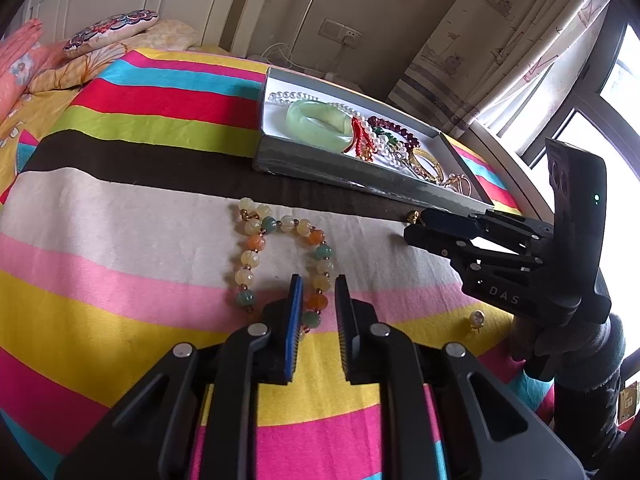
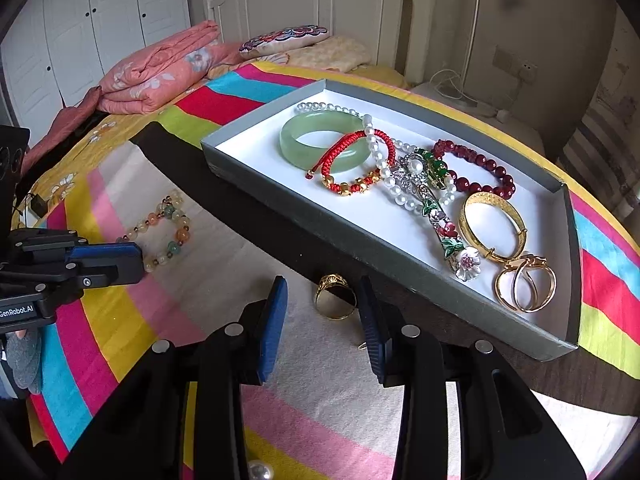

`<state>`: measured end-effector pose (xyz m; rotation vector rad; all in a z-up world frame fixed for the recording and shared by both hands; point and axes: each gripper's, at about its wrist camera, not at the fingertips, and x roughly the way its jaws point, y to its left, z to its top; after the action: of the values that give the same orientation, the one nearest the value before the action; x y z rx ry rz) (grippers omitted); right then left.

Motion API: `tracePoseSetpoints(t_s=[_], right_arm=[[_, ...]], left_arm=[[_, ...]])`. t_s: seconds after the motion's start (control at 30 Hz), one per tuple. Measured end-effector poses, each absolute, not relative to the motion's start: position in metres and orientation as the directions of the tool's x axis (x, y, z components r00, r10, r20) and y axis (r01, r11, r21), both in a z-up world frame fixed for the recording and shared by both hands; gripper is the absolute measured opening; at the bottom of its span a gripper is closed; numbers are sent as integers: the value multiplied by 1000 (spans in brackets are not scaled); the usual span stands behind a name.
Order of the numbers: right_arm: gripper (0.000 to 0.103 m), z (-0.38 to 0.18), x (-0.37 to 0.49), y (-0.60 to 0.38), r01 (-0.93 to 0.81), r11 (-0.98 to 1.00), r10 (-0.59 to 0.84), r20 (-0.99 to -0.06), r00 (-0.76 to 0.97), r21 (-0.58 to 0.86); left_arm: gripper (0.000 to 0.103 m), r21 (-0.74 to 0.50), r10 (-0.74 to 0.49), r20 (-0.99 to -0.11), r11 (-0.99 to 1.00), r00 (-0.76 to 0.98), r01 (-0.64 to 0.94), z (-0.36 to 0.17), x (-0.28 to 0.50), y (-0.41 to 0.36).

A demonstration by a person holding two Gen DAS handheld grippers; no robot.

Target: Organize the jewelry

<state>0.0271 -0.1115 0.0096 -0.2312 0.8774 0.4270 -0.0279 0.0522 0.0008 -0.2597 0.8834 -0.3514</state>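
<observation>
Two grippers hovering over striped bedspread, jewelry half sorted into tray.

Left gripper (image 1: pixel 318 292) is sitting slightly parted over the near end of the bead bracelet (image 1: pixel 280 256), beads showing in the gap, pads not pressing on them. Right gripper (image 2: pixel 323 300) is standing partly open, holding nothing, with the gold ring (image 2: pixel 335 296) lying on the bedspread (image 1: pixel 120 240) just beyond its tips, between the fingers' lines. Grey tray (image 2: pixel 360 248) is lying just past the ring, holding the jade bangle (image 2: pixel 324 140), pearls, red cord bracelet and gold bangle (image 2: pixel 494 226). A small earring (image 1: pixel 477 319) is lying right of the left gripper.
</observation>
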Motion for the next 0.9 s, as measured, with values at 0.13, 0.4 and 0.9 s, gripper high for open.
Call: tracePoseSetpoints(t_s=[0.13,0.4,0.9], right_arm=[[18,10,18,-109,-468,883,264,-779,569,-43],[0,18,0,-116,-455,890,291,-738,609,-26],[61,16,-7,-100,-573,819,386,-760,522,23]], left_arm=[[23,-355,-406,-705,912,582,206,2,-29,49],[42,-262,-364,-726,931,583,255,6,-32,29],[11,-192,-300,-751,951,589,240,5,-30,25]])
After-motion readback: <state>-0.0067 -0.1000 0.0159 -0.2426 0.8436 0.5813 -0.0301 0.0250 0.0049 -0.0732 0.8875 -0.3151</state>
